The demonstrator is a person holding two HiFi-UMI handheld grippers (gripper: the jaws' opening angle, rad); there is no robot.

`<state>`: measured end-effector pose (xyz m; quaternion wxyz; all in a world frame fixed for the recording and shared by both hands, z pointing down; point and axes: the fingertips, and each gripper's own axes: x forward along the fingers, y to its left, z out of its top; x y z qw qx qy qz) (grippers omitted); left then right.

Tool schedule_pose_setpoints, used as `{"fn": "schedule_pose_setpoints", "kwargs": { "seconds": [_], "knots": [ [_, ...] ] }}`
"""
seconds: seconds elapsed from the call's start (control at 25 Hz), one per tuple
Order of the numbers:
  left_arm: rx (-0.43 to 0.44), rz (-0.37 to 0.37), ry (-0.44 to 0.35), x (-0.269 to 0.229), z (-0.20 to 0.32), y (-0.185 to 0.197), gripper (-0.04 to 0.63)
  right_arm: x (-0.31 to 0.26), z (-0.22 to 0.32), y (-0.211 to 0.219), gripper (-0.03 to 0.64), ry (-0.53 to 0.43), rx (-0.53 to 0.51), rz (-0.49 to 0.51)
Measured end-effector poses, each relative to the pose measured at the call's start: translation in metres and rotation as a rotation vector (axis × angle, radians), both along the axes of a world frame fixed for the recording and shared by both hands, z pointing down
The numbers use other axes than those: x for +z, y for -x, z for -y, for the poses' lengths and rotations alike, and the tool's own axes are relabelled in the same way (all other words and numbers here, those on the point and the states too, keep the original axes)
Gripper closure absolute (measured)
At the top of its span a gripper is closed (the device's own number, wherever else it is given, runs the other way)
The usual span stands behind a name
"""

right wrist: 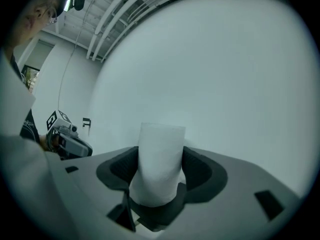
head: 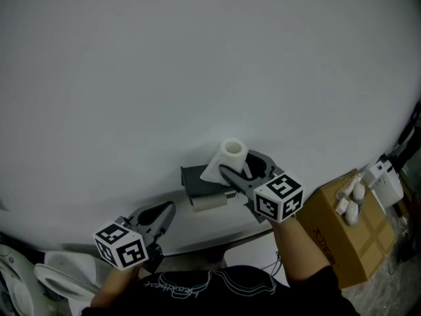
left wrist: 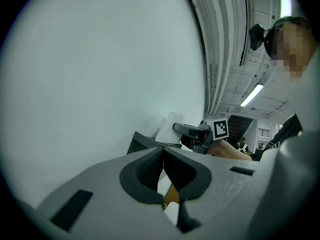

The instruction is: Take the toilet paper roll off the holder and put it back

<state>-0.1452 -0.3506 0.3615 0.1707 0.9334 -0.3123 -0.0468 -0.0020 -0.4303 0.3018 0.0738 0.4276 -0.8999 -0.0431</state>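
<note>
Centrally in the head view, the toilet paper roll (head: 232, 155) sits clamped between the jaws of the right tongs (head: 242, 168). Its hollow core faces the camera and a loose sheet hangs off to its left. The roll is against the pale wall (head: 197, 58), just above the dark holder (head: 196, 182). At lower left, the left tongs (head: 168, 209) are clenched on nothing, well apart from the roll. A cardboard box (head: 345, 232) stands at lower right.

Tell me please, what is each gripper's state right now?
Left gripper: closed, empty.
Right gripper: closed on the toilet paper roll.
</note>
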Motion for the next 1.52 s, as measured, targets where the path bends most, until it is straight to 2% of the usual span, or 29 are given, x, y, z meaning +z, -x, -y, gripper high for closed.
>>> {"fn": "schedule_pose_setpoints", "kwargs": {
  "seconds": [0.64,0.84,1.0,1.16,1.4,1.52],
  "knots": [
    [-0.026,-0.005,0.000,-0.001,0.001,0.012,0.589,0.012,0.006,0.005,0.330,0.037,-0.011,0.039],
    [-0.029,-0.008,0.004,-0.002,-0.001,0.010,0.591,0.002,0.000,-0.004,0.276,0.016,0.001,0.107],
    [-0.026,-0.010,-0.003,-0.006,-0.008,0.002,0.589,-0.013,-0.027,-0.012,0.288,-0.025,-0.019,0.160],
    [-0.004,-0.012,-0.013,-0.017,-0.022,-0.016,0.591,-0.022,-0.064,-0.023,0.373,-0.035,-0.042,0.189],
    [0.032,-0.013,-0.038,-0.036,-0.052,-0.049,0.589,-0.024,-0.116,-0.041,0.552,-0.033,-0.053,0.209],
    [0.050,-0.013,-0.039,-0.042,-0.067,-0.066,0.591,-0.015,-0.142,-0.050,0.620,-0.015,-0.065,0.213]
  ]
}}
